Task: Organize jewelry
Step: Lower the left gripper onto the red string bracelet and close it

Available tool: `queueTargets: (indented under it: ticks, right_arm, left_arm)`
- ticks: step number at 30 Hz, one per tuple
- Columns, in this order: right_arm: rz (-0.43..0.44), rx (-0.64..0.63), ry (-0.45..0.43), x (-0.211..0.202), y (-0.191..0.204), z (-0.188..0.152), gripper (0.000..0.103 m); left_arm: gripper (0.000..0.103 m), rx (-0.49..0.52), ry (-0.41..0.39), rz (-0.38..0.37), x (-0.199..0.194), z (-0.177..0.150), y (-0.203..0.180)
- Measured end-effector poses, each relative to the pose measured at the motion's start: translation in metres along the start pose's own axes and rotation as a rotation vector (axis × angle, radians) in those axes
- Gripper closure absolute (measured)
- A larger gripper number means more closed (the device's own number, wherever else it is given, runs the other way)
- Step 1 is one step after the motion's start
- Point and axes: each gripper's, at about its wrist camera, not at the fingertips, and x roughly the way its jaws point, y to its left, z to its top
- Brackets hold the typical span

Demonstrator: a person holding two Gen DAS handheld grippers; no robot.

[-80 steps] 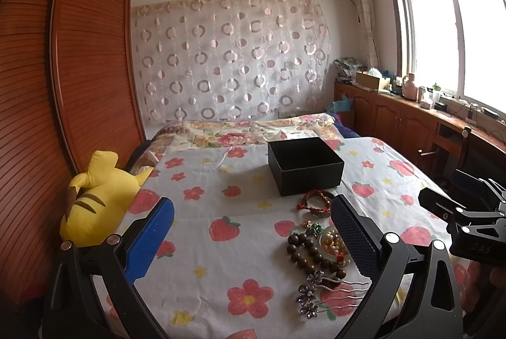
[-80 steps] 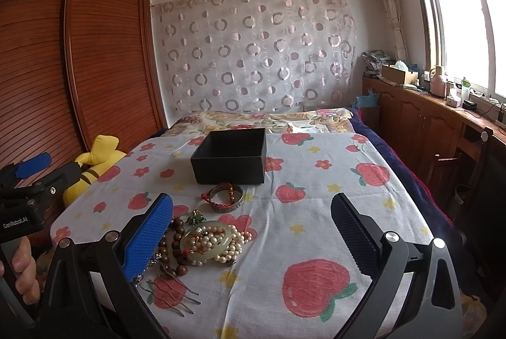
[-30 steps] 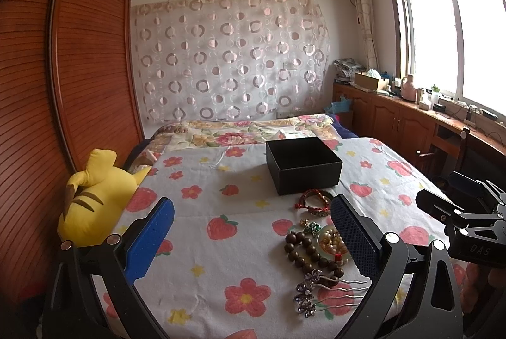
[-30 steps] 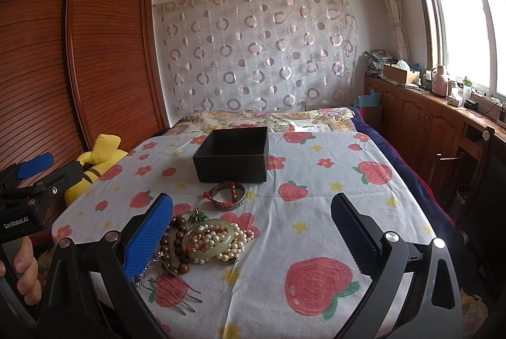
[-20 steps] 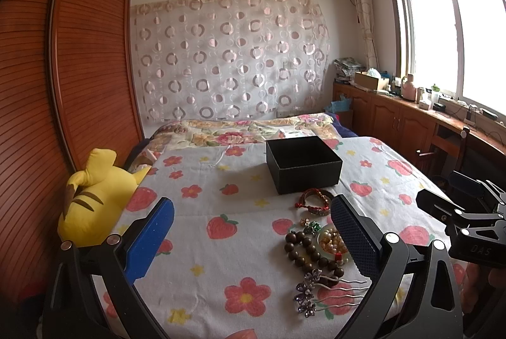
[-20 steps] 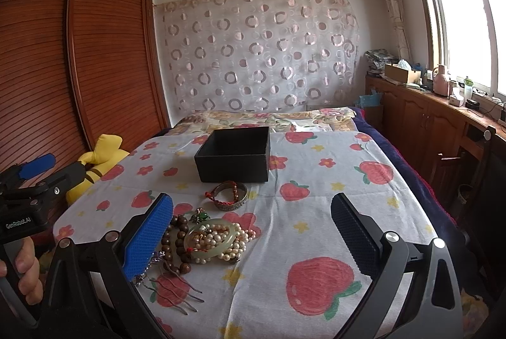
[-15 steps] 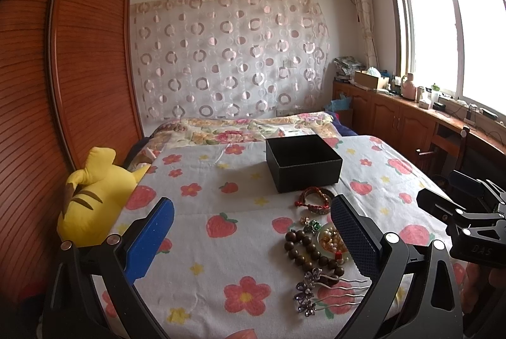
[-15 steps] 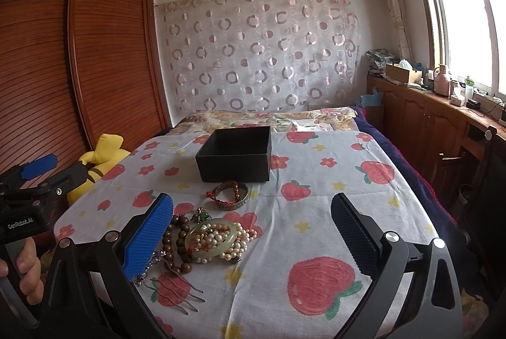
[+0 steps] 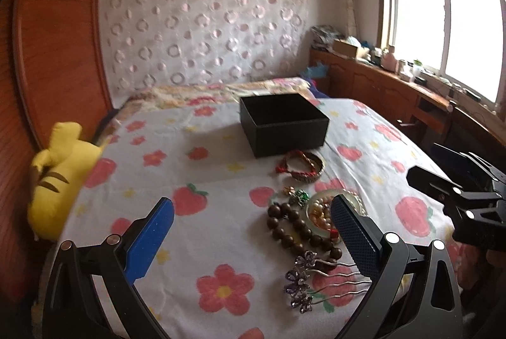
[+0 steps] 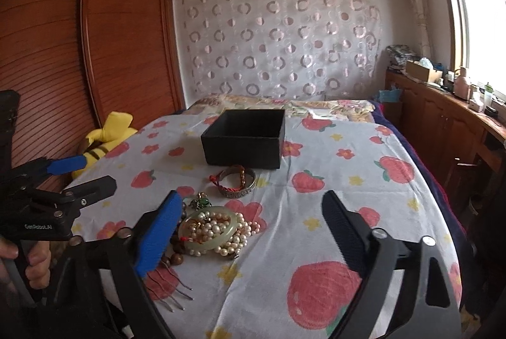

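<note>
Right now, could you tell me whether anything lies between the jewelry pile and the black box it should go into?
Only more jewelry: the metal bangle with a red cord bracelet lies just in front of the black box, between it and the jade bangle with pearls. Otherwise only bare bedspread lies between them, and the box is open-topped.

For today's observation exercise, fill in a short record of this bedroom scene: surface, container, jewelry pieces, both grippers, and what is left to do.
surface: bed sheet with strawberry print
container: black box, open, no jewelry visible inside
jewelry: jade bangle on pearls; wooden bead string; metal bangle with red cord; flower hairpins
left gripper: open, empty
right gripper: open, jaws just closing a little, nothing gripped
left to do: all pieces lie outside the box
</note>
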Motion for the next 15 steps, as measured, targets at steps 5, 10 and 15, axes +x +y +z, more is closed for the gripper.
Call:
queueTargets:
  ticks: [5, 10, 15]
  right_arm:
    - [0.03, -0.014, 0.042, 0.015, -0.011, 0.0, 0.024]
    - [0.029, -0.02, 0.065, 0.024, -0.016, -0.001, 0.024]
    - [0.032, -0.026, 0.083, 0.032, -0.018, -0.004, 0.025]
  left_arm:
    - [0.008, 0.003, 0.048, -0.07, 0.022, 0.004, 0.004]
    - [0.026, 0.014, 0.105, -0.132, 0.045, 0.013, 0.003]
    - [0.044, 0.022, 0.168, -0.18, 0.073, 0.023, 0.001]
